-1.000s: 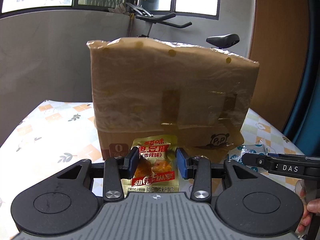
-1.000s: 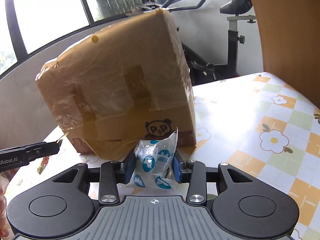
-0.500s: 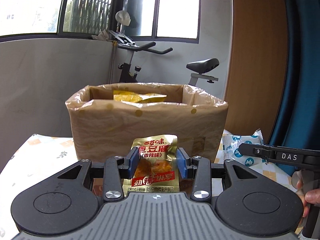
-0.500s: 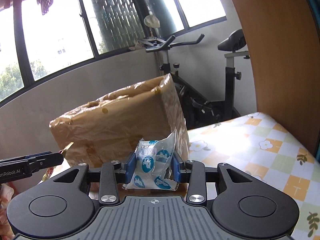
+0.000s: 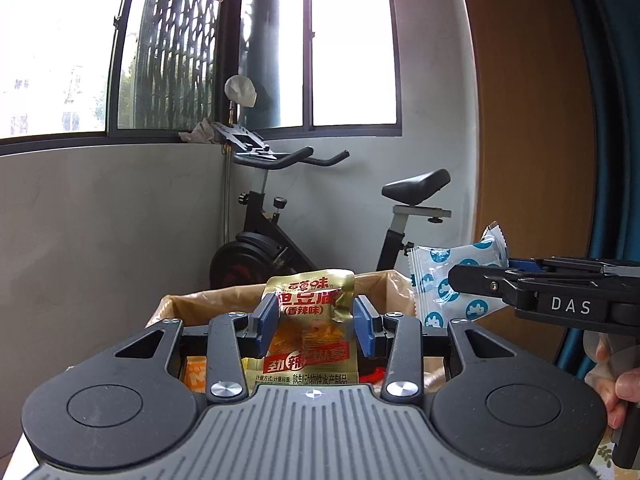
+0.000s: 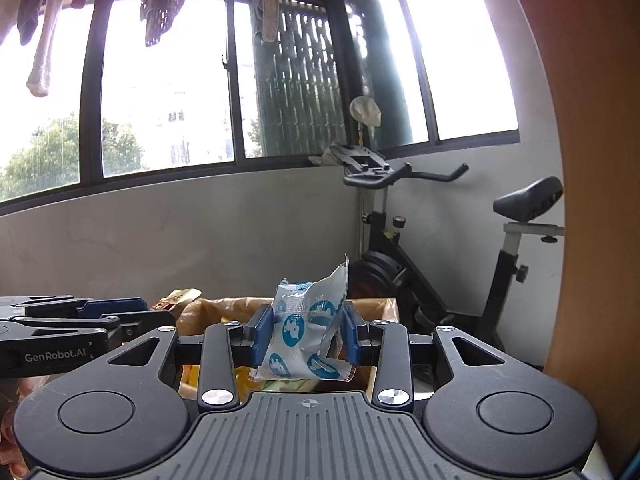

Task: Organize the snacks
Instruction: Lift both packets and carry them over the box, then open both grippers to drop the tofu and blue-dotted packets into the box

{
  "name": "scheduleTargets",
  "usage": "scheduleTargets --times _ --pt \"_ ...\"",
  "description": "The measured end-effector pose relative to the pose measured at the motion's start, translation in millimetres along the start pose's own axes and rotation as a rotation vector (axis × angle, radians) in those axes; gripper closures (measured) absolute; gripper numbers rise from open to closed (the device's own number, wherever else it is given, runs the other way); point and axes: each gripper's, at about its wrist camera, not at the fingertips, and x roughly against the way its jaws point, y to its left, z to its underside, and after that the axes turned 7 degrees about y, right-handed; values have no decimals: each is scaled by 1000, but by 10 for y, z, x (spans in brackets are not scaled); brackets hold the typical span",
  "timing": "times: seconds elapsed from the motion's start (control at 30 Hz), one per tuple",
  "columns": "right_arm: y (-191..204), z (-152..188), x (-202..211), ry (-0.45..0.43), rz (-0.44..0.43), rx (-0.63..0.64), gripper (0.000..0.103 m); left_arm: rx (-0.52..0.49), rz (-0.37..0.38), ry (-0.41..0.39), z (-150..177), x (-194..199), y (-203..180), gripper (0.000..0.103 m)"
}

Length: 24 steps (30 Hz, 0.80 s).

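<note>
Left claw (image 5: pixel 316 326) grips gold packet (image 5: pixel 310 328), right claw (image 6: pixel 307 334) grips blue-dotted packet (image 6: pixel 306 332); I'd centre both above box (image 5: pixel 376 286) opening, then release.

Glossy gold foil packet (image 5: pixel 310 320) between the left hand-held gripper (image 5: pixel 316 322)'s matt blue pads; crinkly plastic wrapper (image 6: pixel 306 330); beyond, tape-shiny cardboard box (image 5: pixel 384 286).

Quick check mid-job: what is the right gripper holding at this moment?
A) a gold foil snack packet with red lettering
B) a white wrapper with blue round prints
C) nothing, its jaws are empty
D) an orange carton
B: in the right wrist view the right gripper has its blue pads pressed on the white wrapper with blue round prints, above the open brown cardboard box.
</note>
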Motion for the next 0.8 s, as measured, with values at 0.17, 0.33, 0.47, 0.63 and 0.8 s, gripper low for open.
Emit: scheduleTargets --times 0.17,0.33,0.47,0.63,0.8 --pt "82 -33 -402 69 6 28 70 5 -22 40 -93 -139 100 60" --pt "127 136 -631 140 41 55 70 29 -16 96 -2 -230 202 60" --pt "163 277 -688 183 51 78 73 41 -11 133 86 -280 243 59" --pt "159 304 -644 183 58 64 73 39 -13 161 111 -358 251 59" --pt "160 288 -556 181 64 76 68 65 -10 146 73 -322 299 35"
